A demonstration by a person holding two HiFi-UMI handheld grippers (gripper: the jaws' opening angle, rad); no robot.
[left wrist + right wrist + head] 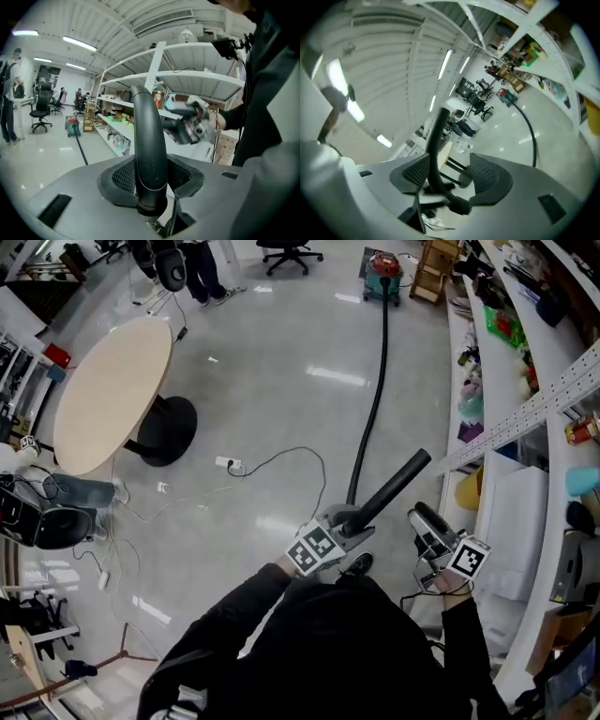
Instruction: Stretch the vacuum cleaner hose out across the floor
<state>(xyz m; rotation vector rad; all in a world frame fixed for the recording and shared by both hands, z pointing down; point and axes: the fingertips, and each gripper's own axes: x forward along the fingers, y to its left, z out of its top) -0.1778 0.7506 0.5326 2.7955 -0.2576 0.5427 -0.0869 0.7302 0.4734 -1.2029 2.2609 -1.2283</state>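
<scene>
The red and green vacuum cleaner [382,276] stands far off by the shelving. Its black hose [375,399] runs in a long line over the floor towards me. My left gripper [349,521] is shut on the hose's stiff black end tube [394,486], which slants up to the right. In the left gripper view that tube [149,150] stands clamped between the jaws of the left gripper [150,176]. My right gripper [419,518] hangs just right of the tube. In the right gripper view, the right gripper [450,176] is open, and the tube [433,154] passes loosely between its jaws.
A round beige table [112,390] on a black foot stands at the left, with thin cables [272,460] lying on the floor beside it. White shelving [525,409] lines the right side. An office chair [291,251] and a standing person [202,268] are at the far end.
</scene>
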